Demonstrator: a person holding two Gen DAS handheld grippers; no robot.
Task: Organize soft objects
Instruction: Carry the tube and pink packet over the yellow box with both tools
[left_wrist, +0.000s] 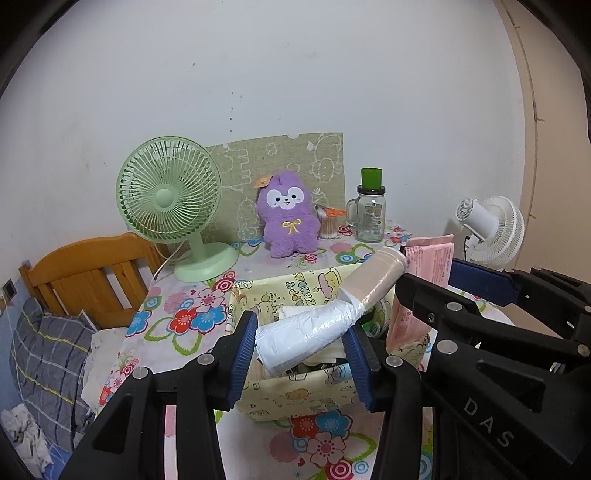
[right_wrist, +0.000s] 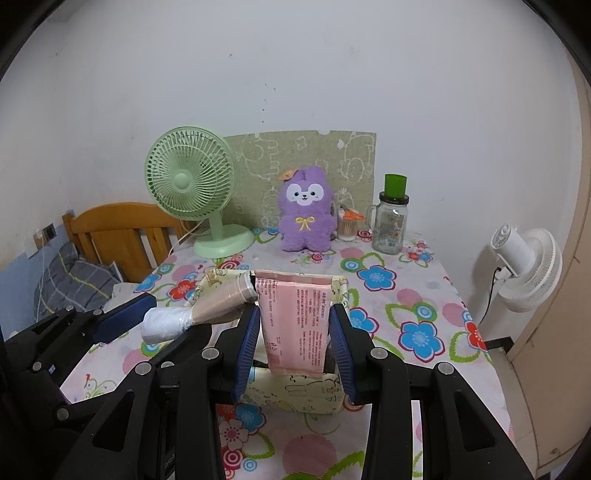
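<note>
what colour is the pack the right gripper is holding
Pale pink with small red print; the pack shows best in the right wrist view, between the right gripper.

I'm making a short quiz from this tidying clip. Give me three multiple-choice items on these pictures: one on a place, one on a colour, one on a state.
1. Where does the purple plush toy stand?
A. inside the yellow box
B. between the green fan and the glass jar
C. on the bed

2. What colour is the lid on the glass jar?
A. green
B. red
C. white

3. What does the right gripper hold?
A. nothing
B. the plush
C. the pink packet

Answers: B, the green fan is on its left and the jar on its right; A, the cap is green; C, both pads press the packet's sides.
</note>
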